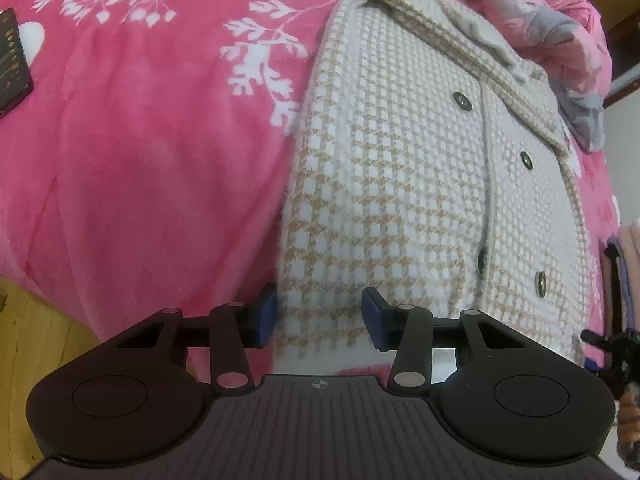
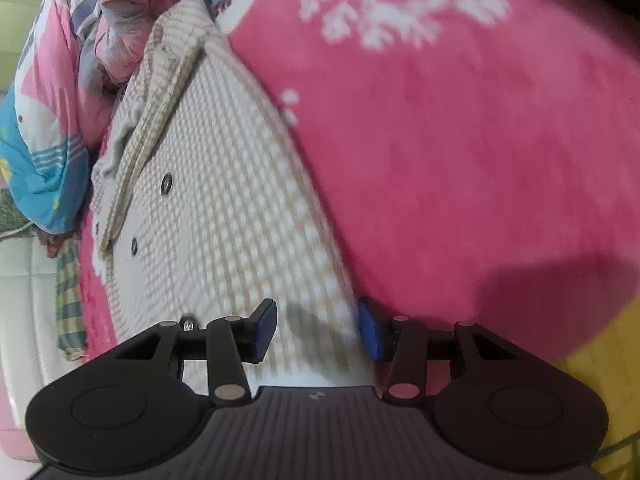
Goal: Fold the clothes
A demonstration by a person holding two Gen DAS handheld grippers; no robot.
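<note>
A cream and tan houndstooth jacket [image 1: 400,184] with dark buttons lies flat on a pink floral blanket [image 1: 140,160], collar at the far end. My left gripper [image 1: 320,318] stands open at the jacket's near hem, its blue pads [image 1: 266,316] straddling the hem's left corner without pinching it. In the right wrist view the same jacket [image 2: 224,208] runs away from me, blurred by motion. My right gripper [image 2: 318,330] is open over the hem's right corner, the right pad [image 2: 368,330] at the jacket's edge.
A crumpled pink, blue and grey quilt [image 2: 60,92] is piled beyond the collar. A dark phone-like object [image 1: 12,60] lies on the blanket at far left. Wooden floor [image 1: 36,340] shows below the bed edge. The other gripper and a hand [image 1: 624,364] appear at the right.
</note>
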